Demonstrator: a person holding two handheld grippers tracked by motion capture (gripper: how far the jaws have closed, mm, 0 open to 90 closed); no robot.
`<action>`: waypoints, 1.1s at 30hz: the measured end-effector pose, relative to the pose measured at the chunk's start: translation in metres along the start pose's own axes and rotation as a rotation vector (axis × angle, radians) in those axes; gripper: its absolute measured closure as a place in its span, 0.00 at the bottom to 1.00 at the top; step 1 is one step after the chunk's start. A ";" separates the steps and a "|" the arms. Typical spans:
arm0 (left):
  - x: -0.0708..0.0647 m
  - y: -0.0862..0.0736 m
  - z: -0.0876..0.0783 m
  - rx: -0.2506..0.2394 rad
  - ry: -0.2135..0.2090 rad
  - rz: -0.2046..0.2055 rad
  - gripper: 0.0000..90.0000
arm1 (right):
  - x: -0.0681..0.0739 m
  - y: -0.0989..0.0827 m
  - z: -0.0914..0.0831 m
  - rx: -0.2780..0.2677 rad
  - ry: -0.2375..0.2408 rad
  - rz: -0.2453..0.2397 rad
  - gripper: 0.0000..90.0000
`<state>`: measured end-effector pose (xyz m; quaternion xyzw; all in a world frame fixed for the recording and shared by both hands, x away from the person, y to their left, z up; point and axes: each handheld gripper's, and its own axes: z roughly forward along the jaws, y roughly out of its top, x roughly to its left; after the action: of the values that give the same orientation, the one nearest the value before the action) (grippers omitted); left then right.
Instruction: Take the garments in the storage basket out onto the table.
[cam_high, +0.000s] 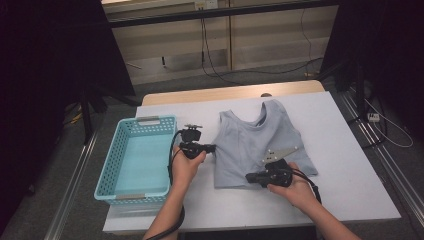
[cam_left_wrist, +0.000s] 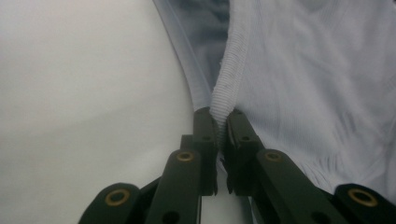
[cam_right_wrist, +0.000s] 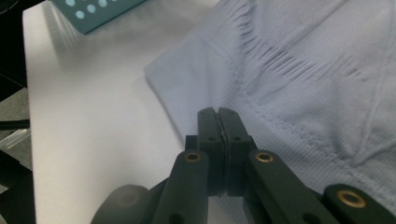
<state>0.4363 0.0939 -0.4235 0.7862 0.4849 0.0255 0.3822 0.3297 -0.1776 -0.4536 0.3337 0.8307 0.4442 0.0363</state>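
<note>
A pale blue-grey tank top (cam_high: 260, 140) lies flat on the white table (cam_high: 345, 175), neck opening toward the far side. My left gripper (cam_high: 214, 148) points right at its left side. In the left gripper view the left gripper (cam_left_wrist: 220, 114) is shut on the ribbed edge of the tank top (cam_left_wrist: 303, 70), and cloth rises from between the jaw tips. My right gripper (cam_high: 248, 177) points left over the bottom hem. In the right gripper view the right gripper (cam_right_wrist: 218, 112) has its jaws together with tips on the tank top (cam_right_wrist: 303, 70) just inside the hem corner; no cloth shows between them.
A teal perforated basket (cam_high: 150, 120) stands hollow at the table's left, close to my left hand; its corner (cam_right_wrist: 88, 11) appears in the right gripper view. Bare white tabletop (cam_right_wrist: 93, 116) lies between basket and shirt. Cables trail on the floor behind the table.
</note>
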 end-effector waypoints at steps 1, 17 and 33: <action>-0.001 0.000 -0.001 0.001 0.003 0.005 0.94 | 0.002 0.000 0.001 -0.003 0.005 -0.004 1.00; -0.004 -0.014 -0.007 0.032 0.044 0.050 0.93 | 0.016 0.008 0.005 -0.008 -0.026 -0.069 0.86; -0.005 -0.012 -0.005 0.008 0.096 0.059 0.64 | -0.071 0.014 -0.074 -0.190 -0.403 0.114 0.44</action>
<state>0.4229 0.0954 -0.4254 0.7996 0.4792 0.0727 0.3545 0.3656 -0.2662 -0.4152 0.4571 0.7410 0.4460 0.2077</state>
